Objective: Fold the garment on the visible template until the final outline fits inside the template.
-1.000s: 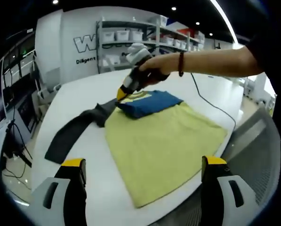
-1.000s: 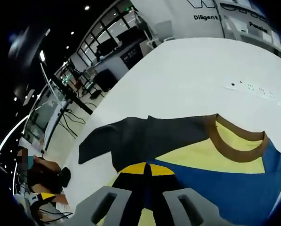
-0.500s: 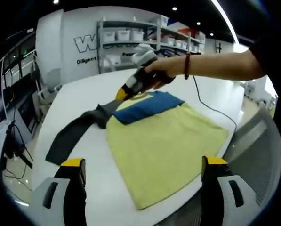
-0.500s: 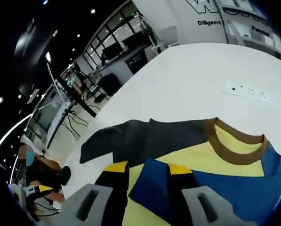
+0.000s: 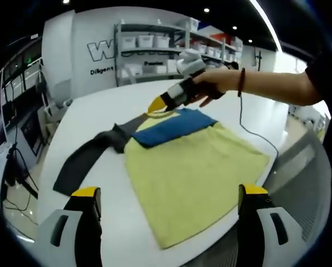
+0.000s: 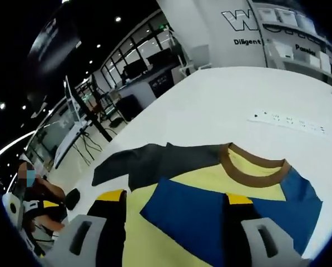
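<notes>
Right gripper (image 6: 174, 199) wide, left gripper (image 5: 168, 192) wide; one garment (image 5: 193, 167), one table (image 5: 99, 111).

Yellow garment (image 5: 193, 167) lies flat, blue sleeve (image 5: 168, 127) folded across.

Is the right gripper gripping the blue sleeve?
No. In the right gripper view the right gripper has its jaws spread apart above the blue sleeve, which lies flat on the shirt.

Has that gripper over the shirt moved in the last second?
Yes. The right gripper has lifted off the blue sleeve and opened, drawing back toward the shelves.
</notes>
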Demonstrator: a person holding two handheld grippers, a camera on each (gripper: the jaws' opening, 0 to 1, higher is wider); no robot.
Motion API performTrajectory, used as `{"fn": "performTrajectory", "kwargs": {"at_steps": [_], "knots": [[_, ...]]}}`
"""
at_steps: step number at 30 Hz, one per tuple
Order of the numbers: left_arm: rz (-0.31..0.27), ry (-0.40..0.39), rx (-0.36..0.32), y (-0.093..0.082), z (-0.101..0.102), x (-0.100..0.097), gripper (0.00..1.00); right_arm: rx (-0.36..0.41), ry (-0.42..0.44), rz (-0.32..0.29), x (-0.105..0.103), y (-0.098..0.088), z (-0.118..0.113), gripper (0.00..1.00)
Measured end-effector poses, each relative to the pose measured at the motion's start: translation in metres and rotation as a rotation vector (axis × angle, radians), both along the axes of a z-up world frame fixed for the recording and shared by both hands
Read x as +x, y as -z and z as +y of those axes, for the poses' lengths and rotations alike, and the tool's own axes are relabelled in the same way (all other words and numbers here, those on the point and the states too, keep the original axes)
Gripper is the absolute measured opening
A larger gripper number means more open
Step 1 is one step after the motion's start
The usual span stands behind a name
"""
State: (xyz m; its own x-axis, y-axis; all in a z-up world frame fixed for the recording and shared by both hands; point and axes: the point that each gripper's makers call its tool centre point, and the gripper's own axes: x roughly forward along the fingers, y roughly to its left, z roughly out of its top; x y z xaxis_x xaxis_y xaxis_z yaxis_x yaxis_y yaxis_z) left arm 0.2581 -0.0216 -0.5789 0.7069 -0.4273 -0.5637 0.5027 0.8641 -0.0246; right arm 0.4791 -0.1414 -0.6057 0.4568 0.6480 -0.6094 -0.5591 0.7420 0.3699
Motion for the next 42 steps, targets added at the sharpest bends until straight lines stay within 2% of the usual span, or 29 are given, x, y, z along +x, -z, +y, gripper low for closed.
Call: {"fn": "performTrajectory", "kwargs": {"at_steps": [4,10,13,16,19,27,32,37,40,42], "knots": [[0.001,0.005,0.004,0.0,-0.001,0.001,0.99,-0.013,0.035,-0.007,-0.002,0.001,-0.017,0.76],[0.001,0.001,0.007,0.0,0.0,0.003,0.99,-0.024,0.067,-0.017,-0.007,0.001,-0.04,0.81],[0.005,0.005,0.009,0.001,0.0,0.003,0.99,-0.027,0.084,-0.023,-0.008,0.002,-0.052,0.78],[0.005,0.004,0.005,0.0,0.0,0.003,0.99,-0.059,0.111,-0.029,-0.009,0.007,-0.071,0.81],[0.002,0.005,0.006,0.0,-0.001,0.004,0.99,-0.058,0.141,-0.039,-0.012,0.007,-0.085,0.8],[0.001,0.023,0.001,-0.002,-0.003,0.002,0.99,-0.07,0.207,-0.05,-0.027,0.014,-0.123,0.8],[-0.005,0.029,0.001,-0.003,-0.004,0.001,0.99,-0.116,0.245,-0.02,-0.037,0.031,-0.146,0.78],[-0.006,0.035,0.007,-0.003,-0.004,0.0,0.99,-0.145,0.276,-0.011,-0.05,0.041,-0.158,0.75],[-0.011,0.038,0.008,-0.005,-0.004,0.0,0.99,-0.157,0.295,0.003,-0.054,0.047,-0.165,0.71],[-0.015,0.042,0.01,-0.006,-0.005,0.0,0.99,-0.168,0.317,0.009,-0.057,0.051,-0.17,0.64]]}}
